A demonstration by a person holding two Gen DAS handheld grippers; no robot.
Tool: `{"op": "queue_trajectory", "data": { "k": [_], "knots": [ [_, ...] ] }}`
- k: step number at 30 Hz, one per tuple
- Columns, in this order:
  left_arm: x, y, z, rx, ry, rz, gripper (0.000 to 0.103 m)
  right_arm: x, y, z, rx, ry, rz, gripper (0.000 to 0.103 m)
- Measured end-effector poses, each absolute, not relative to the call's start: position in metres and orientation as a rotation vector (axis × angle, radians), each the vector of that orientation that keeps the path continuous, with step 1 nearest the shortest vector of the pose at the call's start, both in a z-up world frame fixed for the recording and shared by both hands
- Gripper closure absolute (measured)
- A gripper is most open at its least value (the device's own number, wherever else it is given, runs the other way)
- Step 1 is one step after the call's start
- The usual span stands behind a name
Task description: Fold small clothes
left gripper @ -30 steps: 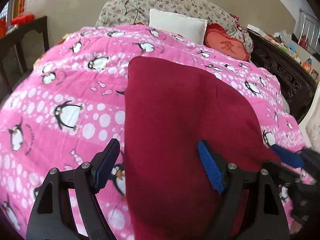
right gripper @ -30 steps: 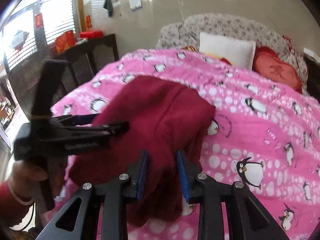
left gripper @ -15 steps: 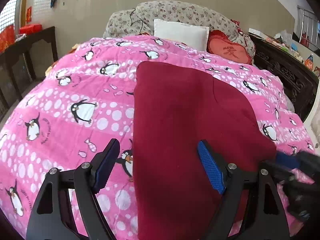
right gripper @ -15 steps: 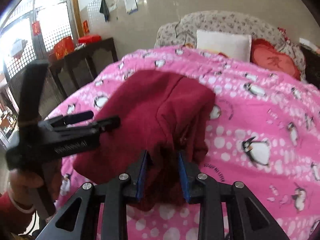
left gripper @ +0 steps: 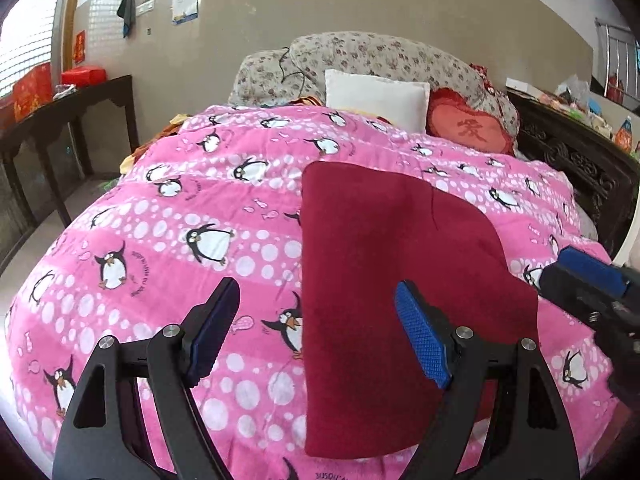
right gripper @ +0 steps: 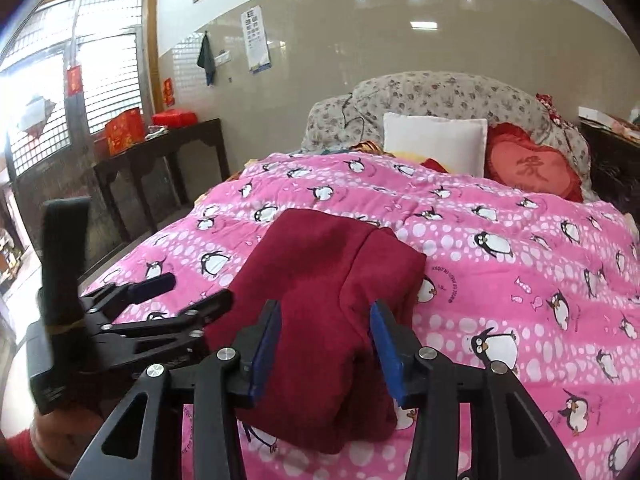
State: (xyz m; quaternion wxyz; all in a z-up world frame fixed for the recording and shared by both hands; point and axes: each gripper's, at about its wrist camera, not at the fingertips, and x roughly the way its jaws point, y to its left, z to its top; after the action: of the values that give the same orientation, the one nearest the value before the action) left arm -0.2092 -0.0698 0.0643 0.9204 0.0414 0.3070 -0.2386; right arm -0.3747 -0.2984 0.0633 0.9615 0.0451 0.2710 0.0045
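1. Lying folded on the pink penguin quilt [left gripper: 208,216], the dark red garment [left gripper: 384,264] sits at the near side of the bed, its near edge at the quilt's border.
2. The right gripper [right gripper: 325,334] has just been opening its jaws; the garment's near fold is between the blue pads, which stand apart and do not clearly press it.
3. The left gripper [left gripper: 316,328] has its jaws wide apart above the cloth's left edge, holding nothing.
4. Far behind are a white pillow [left gripper: 376,98] and a red heart cushion [left gripper: 470,130].
5. A dark side table [right gripper: 160,152] stands at the far left.
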Motion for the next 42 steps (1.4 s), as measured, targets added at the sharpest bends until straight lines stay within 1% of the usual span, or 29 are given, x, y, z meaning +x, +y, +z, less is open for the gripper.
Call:
{"op": "queue_trajectory", "data": {
  "k": [4, 8, 42],
  "knots": [
    [-0.211, -0.066, 0.067, 0.085, 0.614, -0.472, 0.022, -0.371, -0.294, 0.061, 0.094, 0.558, 0.002, 0.058],
    [-0.209, -0.064, 0.067, 0.074, 0.624, -0.474, 0.022, -0.368, -0.293, 0.057, 0.102, 0.571, -0.008, 0.056],
    [-0.204, -0.078, 0.057, 0.112, 0.644, -0.493, 0.022, -0.355, -0.297, 0.046, 0.137, 0.614, -0.005, 0.054]
  ]
}}
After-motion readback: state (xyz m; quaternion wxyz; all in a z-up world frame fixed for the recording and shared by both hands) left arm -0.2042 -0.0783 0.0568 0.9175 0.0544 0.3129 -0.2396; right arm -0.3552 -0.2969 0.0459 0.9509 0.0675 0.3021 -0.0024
